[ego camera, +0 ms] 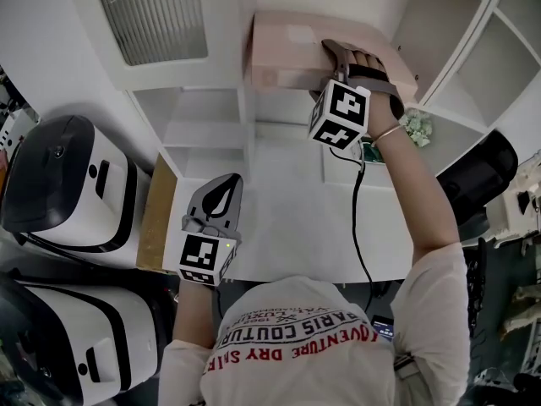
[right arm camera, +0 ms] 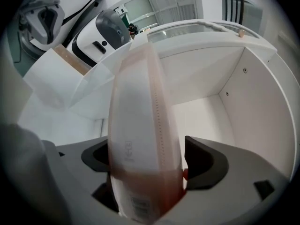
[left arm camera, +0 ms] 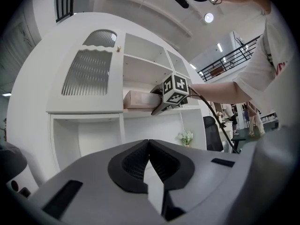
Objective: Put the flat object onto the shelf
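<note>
Now right arm outstretched, right tongs [right arm camera: 147,159] slack around flat box [ego camera: 283,53] on shelf [right arm camera: 211,116]; left tongs [left arm camera: 149,144] closed, empty.

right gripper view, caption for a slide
Flat box stands edge-on between the right gripper's parted jaws, facing a white shelf compartment.

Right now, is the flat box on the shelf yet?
Nearly. Done: the flat pale-pink cardboard box looks laid on the white shelf. In hand: the right gripper has its fingers either side of it, seemingly loosened. To do: draw that gripper out. The left gripper is shut, empty.
</note>
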The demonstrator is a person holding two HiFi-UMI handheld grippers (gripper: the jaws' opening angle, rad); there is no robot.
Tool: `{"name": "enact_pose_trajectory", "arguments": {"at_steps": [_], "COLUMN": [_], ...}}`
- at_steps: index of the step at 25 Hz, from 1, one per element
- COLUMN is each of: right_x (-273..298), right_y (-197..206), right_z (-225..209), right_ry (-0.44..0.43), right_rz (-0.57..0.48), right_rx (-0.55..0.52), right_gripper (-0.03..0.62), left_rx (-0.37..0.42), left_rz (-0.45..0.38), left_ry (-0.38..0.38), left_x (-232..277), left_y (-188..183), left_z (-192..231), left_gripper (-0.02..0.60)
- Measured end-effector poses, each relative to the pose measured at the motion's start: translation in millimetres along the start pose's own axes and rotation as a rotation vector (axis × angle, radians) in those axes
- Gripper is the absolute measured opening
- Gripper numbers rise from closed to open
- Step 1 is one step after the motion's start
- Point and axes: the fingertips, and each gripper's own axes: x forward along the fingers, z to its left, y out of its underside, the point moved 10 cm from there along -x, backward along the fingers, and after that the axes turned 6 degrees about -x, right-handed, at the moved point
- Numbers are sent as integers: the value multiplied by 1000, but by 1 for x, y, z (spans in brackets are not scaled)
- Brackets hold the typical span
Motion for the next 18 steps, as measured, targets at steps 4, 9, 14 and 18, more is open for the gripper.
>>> {"name": "enact_pose_trajectory", "arguments": {"at_steps": [4,9,14,18], "right_x": [6,16,24,27], "right_y": [-2,-6,-9,-11], "right_z": [-1,-4,-4,-3], "right_ry": [-15,-52,-70,-64], "right_rz": [-27,-25,18,37], "right_rx": [-5,-5,-12,-21], "right_gripper": [431,456,476,480], "left_rx": [-2,-5,-3,-6], "left_rz": [8,14,15,14], "left_ry": [6,5,0,-2], "left_x": [5,9,10,10], "left_y": [3,5,6,6], "left_z": [2,3,6,7], "left_gripper": [14,14,14,14]}}
